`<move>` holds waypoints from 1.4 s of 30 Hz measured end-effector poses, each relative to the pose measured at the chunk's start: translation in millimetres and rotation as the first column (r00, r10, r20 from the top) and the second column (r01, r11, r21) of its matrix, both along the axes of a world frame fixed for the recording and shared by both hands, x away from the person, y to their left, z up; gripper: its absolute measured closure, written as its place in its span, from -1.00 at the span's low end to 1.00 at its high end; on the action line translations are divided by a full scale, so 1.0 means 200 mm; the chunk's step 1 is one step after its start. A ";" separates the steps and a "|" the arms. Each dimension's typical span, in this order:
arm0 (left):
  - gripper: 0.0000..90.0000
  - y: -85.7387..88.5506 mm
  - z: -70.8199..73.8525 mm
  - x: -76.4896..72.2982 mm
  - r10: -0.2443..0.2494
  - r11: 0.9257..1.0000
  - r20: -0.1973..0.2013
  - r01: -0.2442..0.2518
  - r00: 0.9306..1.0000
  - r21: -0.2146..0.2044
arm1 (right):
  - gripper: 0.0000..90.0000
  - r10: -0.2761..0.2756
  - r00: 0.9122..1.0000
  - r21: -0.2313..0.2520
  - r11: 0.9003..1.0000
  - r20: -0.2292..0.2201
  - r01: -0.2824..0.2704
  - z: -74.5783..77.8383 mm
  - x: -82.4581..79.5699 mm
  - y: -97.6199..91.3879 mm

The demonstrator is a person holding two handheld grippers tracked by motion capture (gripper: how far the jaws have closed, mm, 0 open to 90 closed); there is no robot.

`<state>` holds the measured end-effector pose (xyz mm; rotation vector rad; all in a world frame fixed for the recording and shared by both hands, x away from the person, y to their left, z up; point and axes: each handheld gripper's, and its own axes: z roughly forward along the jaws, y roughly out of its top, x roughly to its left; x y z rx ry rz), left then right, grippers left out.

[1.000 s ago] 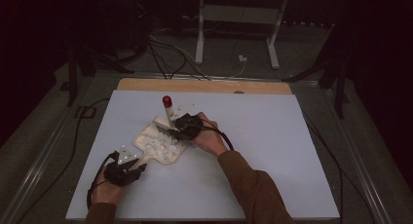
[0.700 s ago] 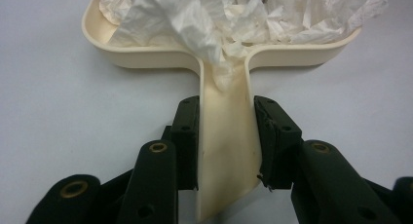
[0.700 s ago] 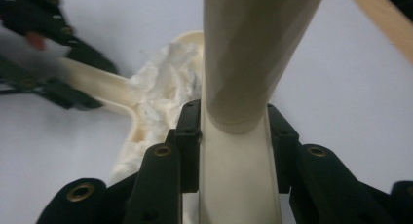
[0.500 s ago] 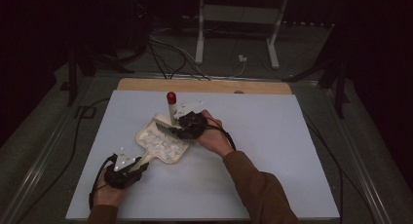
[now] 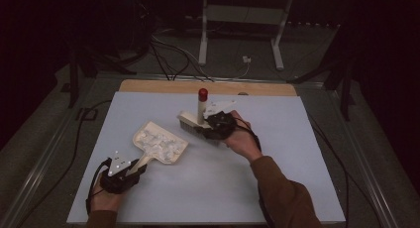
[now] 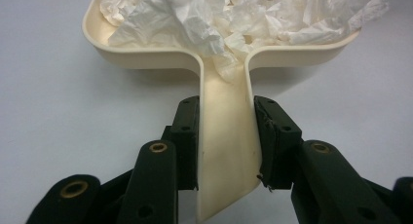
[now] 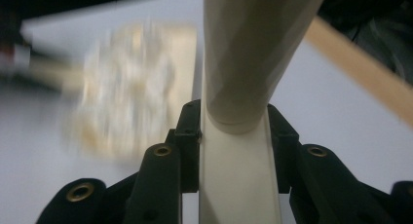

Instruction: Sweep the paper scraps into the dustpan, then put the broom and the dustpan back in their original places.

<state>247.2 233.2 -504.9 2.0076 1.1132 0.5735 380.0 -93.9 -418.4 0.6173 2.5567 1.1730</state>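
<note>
A cream dustpan [image 5: 161,144] [image 6: 146,56] lies on the pale table, heaped with crumpled white paper scraps [image 5: 157,142] [image 6: 234,17]. My left gripper [image 5: 130,169] [image 6: 226,136] is shut on its flat handle [image 6: 226,151] at the near left. To the right of the pan, a cream hand brush [image 5: 194,123] with a red-tipped upright handle [image 5: 202,95] is lifted off the table. My right gripper [image 5: 212,124] [image 7: 234,146] is shut on the brush body [image 7: 238,180]. In the right gripper view the dustpan [image 7: 131,92] is a blur at the left.
The pale blue-grey table top [image 5: 297,153] has a wooden strip [image 5: 208,87] along its far edge. Behind it stand a white metal stand [image 5: 242,20] and loose cables [image 5: 168,54] on the floor. A black cable [image 5: 74,143] trails off the table's left side.
My right gripper has carried the brush away from the dustpan, to the right and a little up. The dustpan and my left gripper have stayed put.
</note>
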 end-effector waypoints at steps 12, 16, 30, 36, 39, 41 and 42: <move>0.47 0.01 0.02 -0.01 0.088 0.996 0.000 -0.088 0.996 0.022 | 0.49 0.002 0.995 -0.058 0.998 -0.098 -0.008 -0.11 -0.20 -0.52; 0.47 0.00 0.02 -0.01 0.114 0.993 0.002 -0.114 0.993 0.030 | 0.49 -0.001 0.994 -0.056 0.998 -0.106 -0.005 -0.12 -0.23 -0.64; 0.47 -0.06 0.00 0.02 0.204 0.978 0.017 -0.205 0.979 0.042 | 0.21 -0.075 0.993 0.046 0.996 -0.089 0.079 -0.17 -0.25 -0.76; 0.47 -0.08 0.00 0.03 0.255 0.966 0.027 -0.255 0.967 0.029 | 0.24 -0.270 0.962 0.171 0.947 -0.031 0.272 -0.09 -0.28 -0.76; 0.47 -0.11 -0.01 0.04 0.279 0.960 0.029 -0.280 0.960 0.024 | 0.35 -0.376 0.926 0.222 0.902 -0.016 0.370 -0.07 -0.29 -0.74; 0.47 -0.12 -0.01 0.04 0.305 0.952 0.035 -0.305 0.952 0.013 | 0.49 -0.458 0.888 0.251 0.856 -0.034 0.451 -0.05 -0.29 -0.74; 0.47 -0.13 -0.01 0.04 0.315 0.949 0.037 -0.315 0.948 0.006 | 0.51 -0.490 0.871 0.249 0.839 -0.043 0.484 -0.05 -0.28 -0.73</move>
